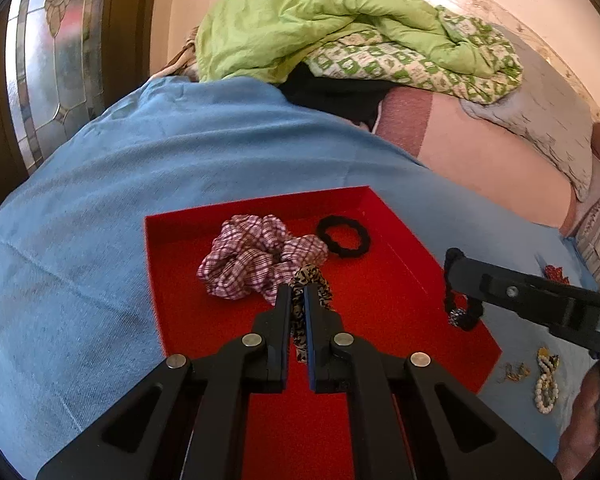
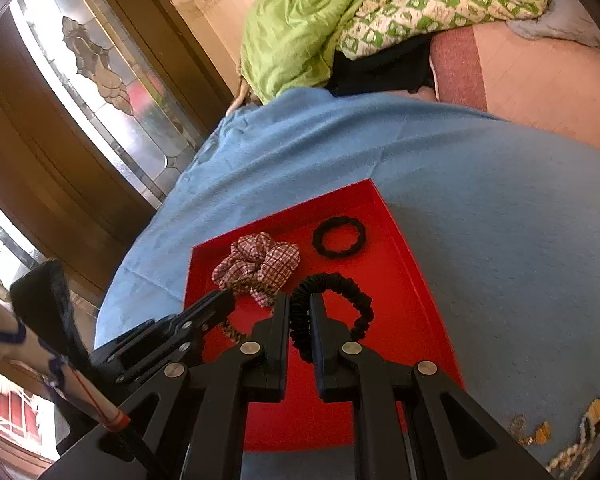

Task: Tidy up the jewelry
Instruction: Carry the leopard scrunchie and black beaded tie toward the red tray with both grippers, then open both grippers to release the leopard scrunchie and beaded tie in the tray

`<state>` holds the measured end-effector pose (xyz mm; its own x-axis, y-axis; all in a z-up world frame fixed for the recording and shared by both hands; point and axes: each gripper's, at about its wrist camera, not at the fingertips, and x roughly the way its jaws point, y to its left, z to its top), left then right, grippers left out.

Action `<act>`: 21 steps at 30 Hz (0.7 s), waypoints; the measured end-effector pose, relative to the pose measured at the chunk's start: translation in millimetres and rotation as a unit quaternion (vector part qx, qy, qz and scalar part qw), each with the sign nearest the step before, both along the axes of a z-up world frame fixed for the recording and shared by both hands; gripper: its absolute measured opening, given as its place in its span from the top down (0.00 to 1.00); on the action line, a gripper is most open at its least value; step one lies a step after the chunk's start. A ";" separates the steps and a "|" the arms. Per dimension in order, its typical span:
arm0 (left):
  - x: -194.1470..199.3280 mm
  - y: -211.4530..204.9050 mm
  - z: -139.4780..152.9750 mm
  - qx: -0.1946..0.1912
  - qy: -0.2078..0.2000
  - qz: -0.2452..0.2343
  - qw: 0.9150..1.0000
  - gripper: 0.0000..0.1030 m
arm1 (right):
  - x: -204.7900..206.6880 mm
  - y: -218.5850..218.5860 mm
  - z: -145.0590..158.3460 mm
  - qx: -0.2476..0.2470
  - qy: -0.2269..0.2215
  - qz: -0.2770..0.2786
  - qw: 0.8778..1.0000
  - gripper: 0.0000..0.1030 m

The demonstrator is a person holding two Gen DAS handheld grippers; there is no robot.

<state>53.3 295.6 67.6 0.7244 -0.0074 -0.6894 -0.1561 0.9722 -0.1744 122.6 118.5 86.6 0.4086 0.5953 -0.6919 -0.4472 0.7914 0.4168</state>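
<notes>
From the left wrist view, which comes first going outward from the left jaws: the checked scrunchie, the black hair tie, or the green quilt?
1. Checked scrunchie, in the red tray, just beyond the left gripper.
2. Black hair tie, farther back, to the right.
3. Green quilt, far back on the bed.

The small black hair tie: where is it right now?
The small black hair tie lies flat in the far right part of the red tray, just right of the plaid scrunchie; no fingers touch it in either wrist view.
</notes>
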 end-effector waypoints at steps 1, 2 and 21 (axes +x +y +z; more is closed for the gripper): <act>0.6 2.1 -1.2 -0.001 0.002 0.003 1.000 0.95 | 2.4 2.6 -1.6 -0.004 0.001 0.001 1.000 0.89; 1.2 4.1 -2.3 -0.003 0.004 0.005 1.000 0.95 | 5.4 6.0 -3.2 -0.010 0.001 0.001 1.000 0.89; 5.7 18.9 -13.5 -0.018 0.028 0.022 0.999 0.95 | 50.7 37.2 -44.9 -0.068 0.040 -0.020 0.997 0.89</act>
<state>59.1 314.5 54.1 0.6850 -0.0018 -0.7286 -0.2094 0.9573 -0.1992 173.3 155.7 41.7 0.3704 0.4786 -0.7961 -0.3839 0.8593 0.3379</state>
